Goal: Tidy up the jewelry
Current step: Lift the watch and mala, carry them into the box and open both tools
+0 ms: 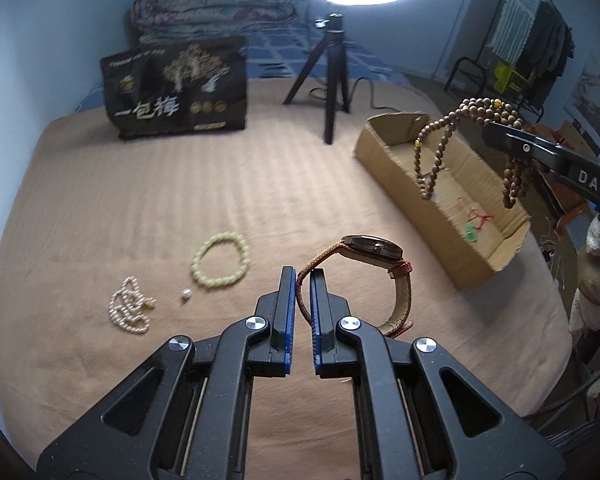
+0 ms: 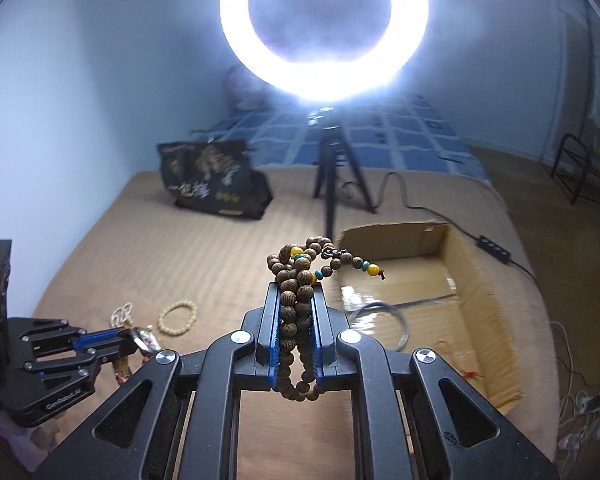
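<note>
Nearest us, our left gripper [image 1: 303, 276] is clamped on the strap of a wristwatch [image 1: 374, 246] — its case sits on edge, and the band loops down to the right of the jaws. Our right gripper [image 2: 295, 292] is closed on a wooden bead strand [image 2: 300, 276], whose loops run lengthwise along the fingers and spill past the tips. Both pieces hang above the tan blanket [image 1: 139, 208]. On it lie a yellow bead bracelet [image 1: 219, 260], a loose pearl [image 1: 185, 294] and a pearl strand [image 1: 129, 312] — well apart from the open cardboard box [image 1: 384, 160] to the right.
</note>
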The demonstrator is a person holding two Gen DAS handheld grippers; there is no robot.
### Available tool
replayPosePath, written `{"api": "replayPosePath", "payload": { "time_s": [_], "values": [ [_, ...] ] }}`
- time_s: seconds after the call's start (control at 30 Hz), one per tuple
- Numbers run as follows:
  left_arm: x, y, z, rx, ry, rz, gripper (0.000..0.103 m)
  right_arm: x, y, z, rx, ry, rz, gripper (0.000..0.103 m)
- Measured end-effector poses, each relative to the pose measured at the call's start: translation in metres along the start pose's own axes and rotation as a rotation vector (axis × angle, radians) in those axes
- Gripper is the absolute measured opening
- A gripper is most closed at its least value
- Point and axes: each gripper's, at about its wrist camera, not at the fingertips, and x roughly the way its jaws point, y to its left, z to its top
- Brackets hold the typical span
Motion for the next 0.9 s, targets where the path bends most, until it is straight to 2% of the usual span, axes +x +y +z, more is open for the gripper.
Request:
{"api": "replayPosePath", "payload": {
  "time_s": [0.43,0.9],
  "values": [
    [0.015,-0.069,0.024,0.080,-0.036,-0.066,0.005,-0.015,-0.078,-0.003,0.113,-0.017,-0.092,0.011],
    [0.056,-0.132,0.036,0.114,0.002,-0.134,0.005,0.008,-0.114,-0.007,0.198,0.019,-0.102,0.011]
  ]
}}
